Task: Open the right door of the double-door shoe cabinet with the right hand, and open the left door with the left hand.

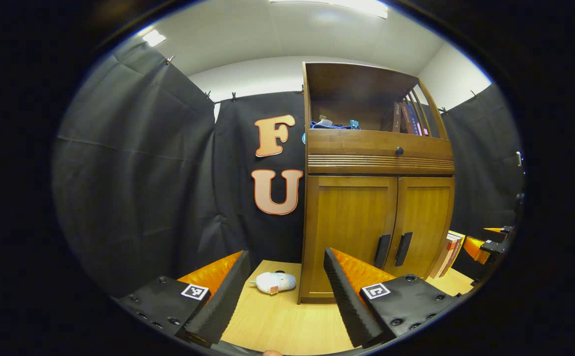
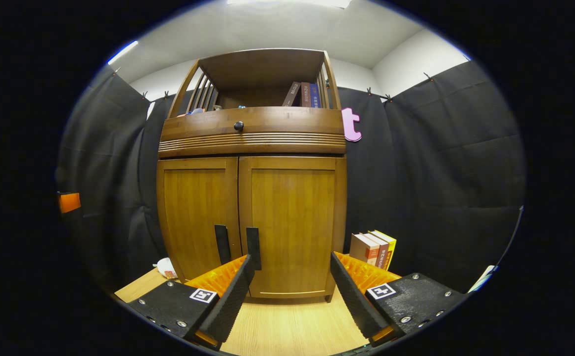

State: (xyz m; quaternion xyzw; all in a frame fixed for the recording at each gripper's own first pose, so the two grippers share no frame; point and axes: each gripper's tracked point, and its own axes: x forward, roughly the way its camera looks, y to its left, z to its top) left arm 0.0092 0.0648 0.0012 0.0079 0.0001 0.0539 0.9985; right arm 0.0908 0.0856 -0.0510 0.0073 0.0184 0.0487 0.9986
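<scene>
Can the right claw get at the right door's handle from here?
Probably yes: the right claw is open and faces the shut right door; its handle stands just above one finger, with nothing between.
</scene>
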